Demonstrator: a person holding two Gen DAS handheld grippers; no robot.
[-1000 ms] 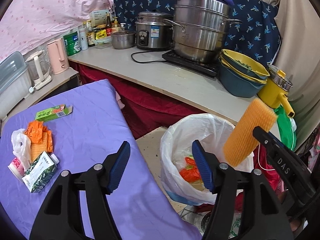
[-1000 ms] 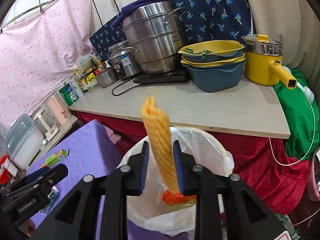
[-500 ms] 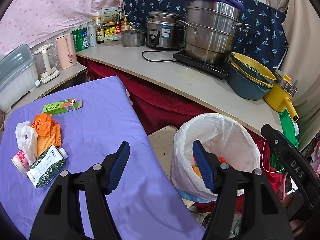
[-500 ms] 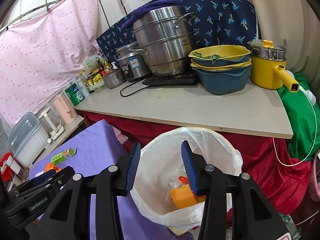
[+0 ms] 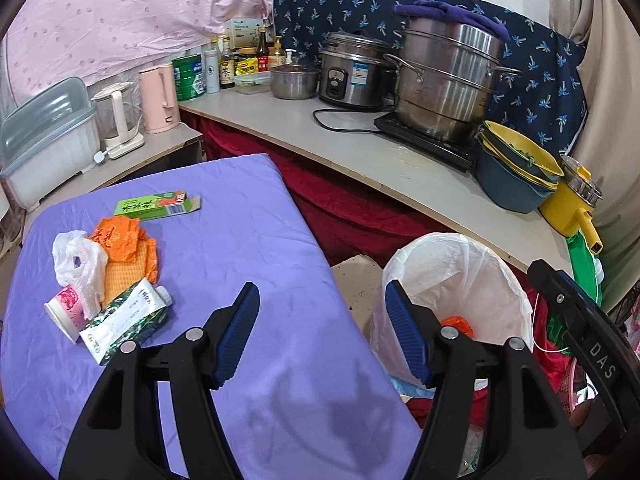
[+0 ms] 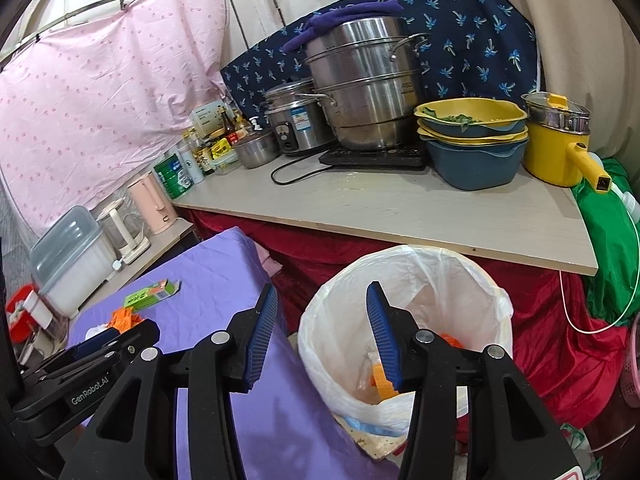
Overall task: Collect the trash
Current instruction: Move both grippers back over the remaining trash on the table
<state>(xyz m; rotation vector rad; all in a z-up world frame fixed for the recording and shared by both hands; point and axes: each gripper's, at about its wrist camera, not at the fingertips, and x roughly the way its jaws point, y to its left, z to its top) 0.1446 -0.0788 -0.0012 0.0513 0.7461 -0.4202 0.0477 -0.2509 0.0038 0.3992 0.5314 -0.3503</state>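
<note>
A white-lined trash bin (image 5: 460, 276) stands on the floor beside the purple table (image 5: 224, 240); it also shows in the right wrist view (image 6: 404, 292), with an orange sponge (image 6: 382, 384) and orange wrappers inside. Trash lies on the table's left: a green box (image 5: 156, 206), orange wrappers (image 5: 120, 236), a white plastic bag (image 5: 78, 256), a yellow mesh sponge (image 5: 120, 280), a pink cup (image 5: 66, 312) and a green-white carton (image 5: 128, 320). My left gripper (image 5: 320, 332) is open and empty over the table's edge. My right gripper (image 6: 320, 332) is open and empty beside the bin's rim.
A long counter (image 5: 360, 160) behind carries a steamer pot (image 5: 448, 84), rice cooker (image 5: 352, 72), stacked bowls (image 5: 516, 172), a yellow pot (image 5: 572, 200), bottles and kettles (image 5: 158, 98). A red cloth hangs under it. A dish box (image 5: 44, 140) stands at far left.
My right gripper opened and the orange sponge it held dropped into the bin. Both grippers shifted back toward the table; the left stayed open.
</note>
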